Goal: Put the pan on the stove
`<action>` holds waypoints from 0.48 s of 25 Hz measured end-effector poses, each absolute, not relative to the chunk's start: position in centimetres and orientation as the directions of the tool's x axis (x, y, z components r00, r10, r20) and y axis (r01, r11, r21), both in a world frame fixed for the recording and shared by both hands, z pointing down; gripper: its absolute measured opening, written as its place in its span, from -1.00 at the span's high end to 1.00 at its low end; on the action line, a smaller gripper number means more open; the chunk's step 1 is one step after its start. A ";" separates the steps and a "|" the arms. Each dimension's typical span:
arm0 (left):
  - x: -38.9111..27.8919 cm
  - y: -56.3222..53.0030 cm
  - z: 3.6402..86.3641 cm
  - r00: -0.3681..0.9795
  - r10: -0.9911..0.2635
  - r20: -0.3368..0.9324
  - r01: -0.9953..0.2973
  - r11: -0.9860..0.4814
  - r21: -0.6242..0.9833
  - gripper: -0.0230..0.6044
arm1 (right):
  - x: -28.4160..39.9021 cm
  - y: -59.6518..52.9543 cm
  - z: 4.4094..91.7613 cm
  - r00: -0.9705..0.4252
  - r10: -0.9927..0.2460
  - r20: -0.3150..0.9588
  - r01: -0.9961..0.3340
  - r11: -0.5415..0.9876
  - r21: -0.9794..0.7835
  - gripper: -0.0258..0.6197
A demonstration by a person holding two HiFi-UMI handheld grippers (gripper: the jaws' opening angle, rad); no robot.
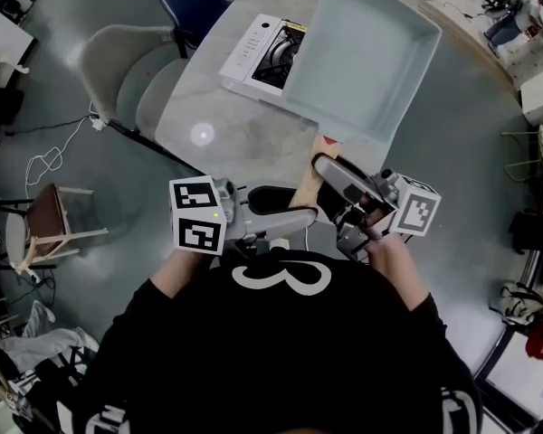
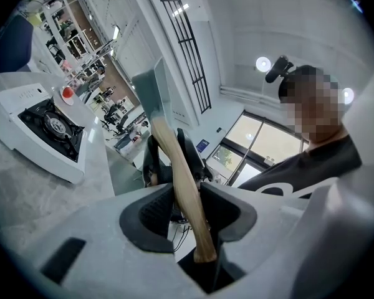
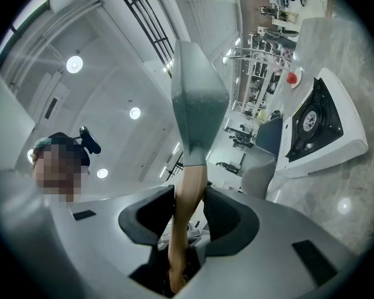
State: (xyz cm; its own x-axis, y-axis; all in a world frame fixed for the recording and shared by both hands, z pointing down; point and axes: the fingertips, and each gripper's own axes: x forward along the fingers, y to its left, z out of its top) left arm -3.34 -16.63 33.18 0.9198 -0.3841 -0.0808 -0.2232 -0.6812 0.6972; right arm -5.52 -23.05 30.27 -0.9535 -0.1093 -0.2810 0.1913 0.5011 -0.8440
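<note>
one pan point(image 1: 371, 61), one stove point(image 1: 253, 51), one table point(image 1: 231, 138)

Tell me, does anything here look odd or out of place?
Yes: the square grey pan hangs in the air above the table, not on the stove. Oddly, the left gripper and right gripper both clamp its one wooden handle.

Steep overhead, two close-ups; common stove point(image 1: 258, 57).
</note>
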 end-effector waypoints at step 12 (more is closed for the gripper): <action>-3.7 -17.7 33.5 0.919 -0.387 -0.074 -0.234 -0.686 0.689 0.47 | -6.0 -24.1 30.7 -0.954 -0.111 -0.279 0.187 0.507 -0.841 0.47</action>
